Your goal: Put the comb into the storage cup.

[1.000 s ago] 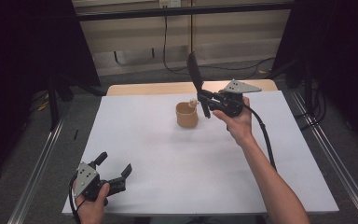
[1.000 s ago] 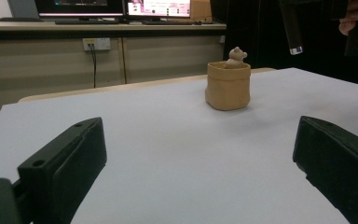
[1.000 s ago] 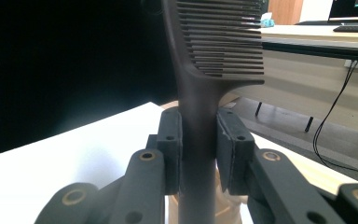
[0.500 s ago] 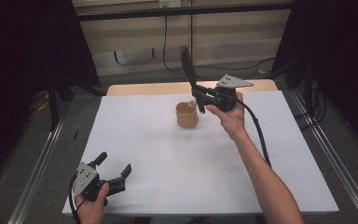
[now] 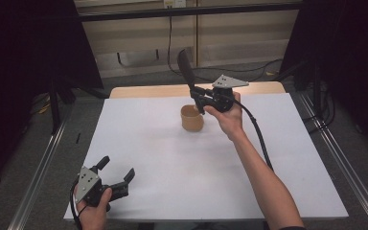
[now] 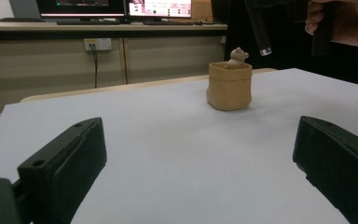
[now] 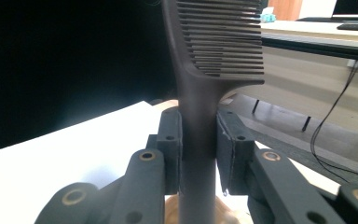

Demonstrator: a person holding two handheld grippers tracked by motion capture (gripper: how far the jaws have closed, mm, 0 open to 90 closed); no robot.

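R gripper (image 5: 197, 92) was clamped on the comb (image 5: 186, 68), jaws pressed to both sides of its handle; the right gripper view had the handle (image 7: 196, 140) pinched betw. the two pads w/ the teeth (image 7: 223, 37) fanning out above. Comb stood nearly upright, tilted a bit, toothed end up and its lower end just above the pot (image 5: 192, 119), which sat right below and slightly to the near side of the jaws. Judged progress: pick-up done, comb carried over the pot; lowering it in and letting go not yet done, assuming the pot is the target. Can't tell if the handle tip was already inside the rim.

L gripper (image 5: 116, 178) sat well apart at the near table edge, jaws wide open, nothing betw. them; from there the pot (image 6: 230, 86) was straight ahead, far off.

Materials: comb is dark, smooth hard plastic, thin flat handle, fine even teeth. Pot is tan, matt, clay-like, squat and sack-shaped w/ a soft bulge at the base; a small bear-like figure (image 6: 237, 56) poked over its rim. Table (image 5: 148, 143) was covered in a plain white, flat sheet.
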